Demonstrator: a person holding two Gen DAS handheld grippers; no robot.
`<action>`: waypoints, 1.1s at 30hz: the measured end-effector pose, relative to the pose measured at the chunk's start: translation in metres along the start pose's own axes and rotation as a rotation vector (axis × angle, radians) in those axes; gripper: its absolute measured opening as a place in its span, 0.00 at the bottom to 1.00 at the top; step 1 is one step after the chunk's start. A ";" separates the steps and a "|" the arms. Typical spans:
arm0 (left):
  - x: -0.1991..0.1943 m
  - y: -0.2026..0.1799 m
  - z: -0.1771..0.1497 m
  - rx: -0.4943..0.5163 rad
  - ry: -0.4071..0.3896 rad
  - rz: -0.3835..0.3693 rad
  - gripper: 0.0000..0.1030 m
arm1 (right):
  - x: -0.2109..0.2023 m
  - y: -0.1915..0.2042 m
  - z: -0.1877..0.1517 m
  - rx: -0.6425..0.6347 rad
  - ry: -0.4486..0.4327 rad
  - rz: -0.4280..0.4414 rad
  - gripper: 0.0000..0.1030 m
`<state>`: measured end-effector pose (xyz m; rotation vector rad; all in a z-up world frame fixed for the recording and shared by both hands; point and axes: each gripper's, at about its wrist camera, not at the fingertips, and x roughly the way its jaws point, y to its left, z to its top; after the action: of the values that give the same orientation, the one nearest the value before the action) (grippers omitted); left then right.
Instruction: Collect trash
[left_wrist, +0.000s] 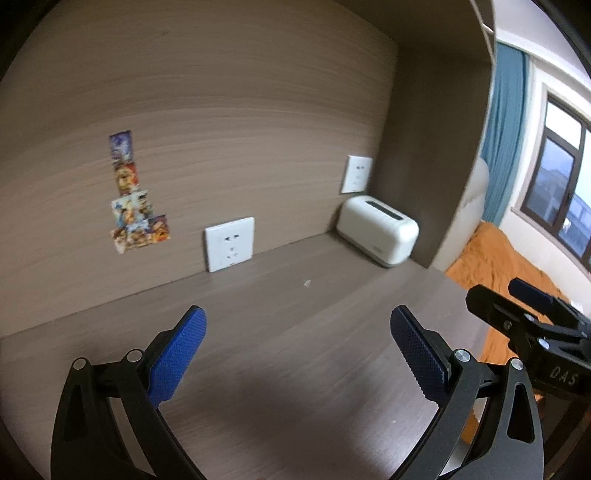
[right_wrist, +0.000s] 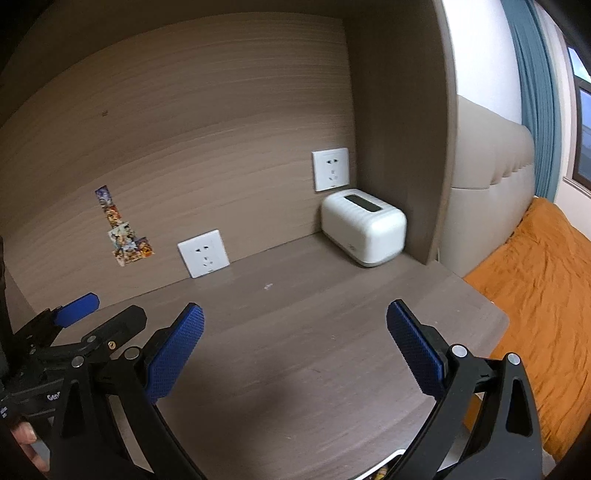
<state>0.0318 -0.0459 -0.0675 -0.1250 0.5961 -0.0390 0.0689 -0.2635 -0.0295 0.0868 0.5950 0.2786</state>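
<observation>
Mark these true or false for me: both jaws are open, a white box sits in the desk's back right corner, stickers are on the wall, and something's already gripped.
1. Both the left gripper and right gripper have open jaws. True.
2. The white box sits mid-desk. False: back right corner, below a wall socket.
3. Stickers are on the back panel. True.
4. One gripper holds trash. False: both are empty; only a tiny speck lies on the desk.

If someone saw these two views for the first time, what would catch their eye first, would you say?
Probably the white box in the desk's back right corner, below a wall socket. Next, the colourful stickers on the back panel at left, and the orange bedspread beyond the desk's right edge.
</observation>
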 end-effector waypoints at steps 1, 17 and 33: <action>0.003 0.003 0.001 0.001 -0.002 0.006 0.95 | 0.000 0.003 0.001 -0.004 -0.003 0.003 0.96; 0.003 0.009 0.016 0.095 -0.031 0.079 0.95 | 0.007 0.020 0.001 0.004 0.004 0.005 0.96; 0.015 0.003 0.020 0.117 -0.011 0.073 0.95 | 0.014 0.016 0.001 0.028 0.009 -0.023 0.96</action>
<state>0.0555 -0.0417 -0.0600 0.0101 0.5858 -0.0029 0.0772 -0.2441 -0.0336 0.1056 0.6085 0.2484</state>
